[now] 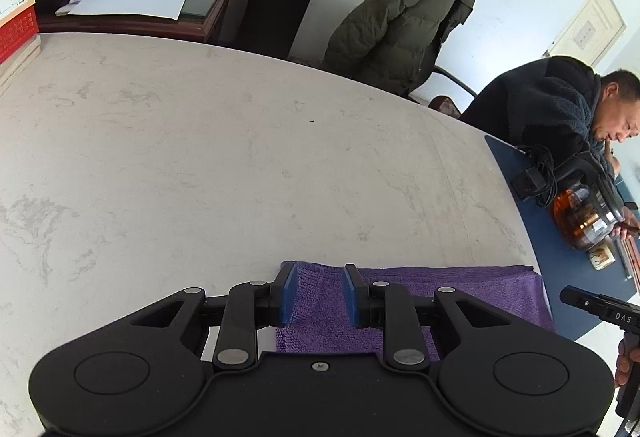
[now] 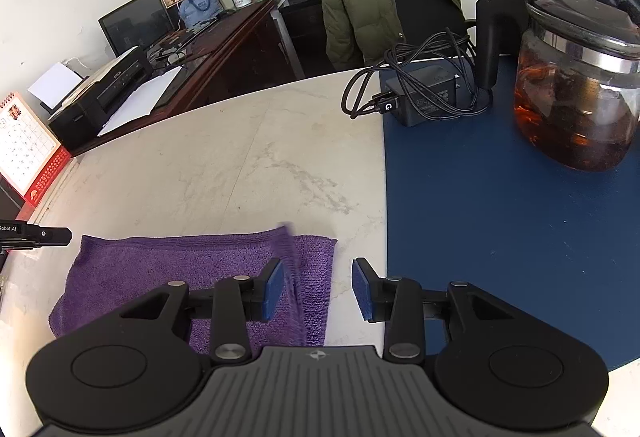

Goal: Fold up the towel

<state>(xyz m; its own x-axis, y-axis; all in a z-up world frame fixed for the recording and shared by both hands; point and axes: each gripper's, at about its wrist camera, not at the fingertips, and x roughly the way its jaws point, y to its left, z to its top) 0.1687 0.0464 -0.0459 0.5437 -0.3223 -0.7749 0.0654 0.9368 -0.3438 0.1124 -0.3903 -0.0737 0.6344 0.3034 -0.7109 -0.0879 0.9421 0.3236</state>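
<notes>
A purple towel lies folded flat on the white marble table; it also shows in the right wrist view. My left gripper is open over the towel's left end, its blue pads apart and holding nothing. My right gripper is open over the towel's right end; a blurred flap of the top layer stands up beside its left pad. The right pad is over bare table.
A blue mat covers the table's right side, holding a glass teapot and a black charger with cables. A seated man is at the right. A desk calendar stands at the left edge.
</notes>
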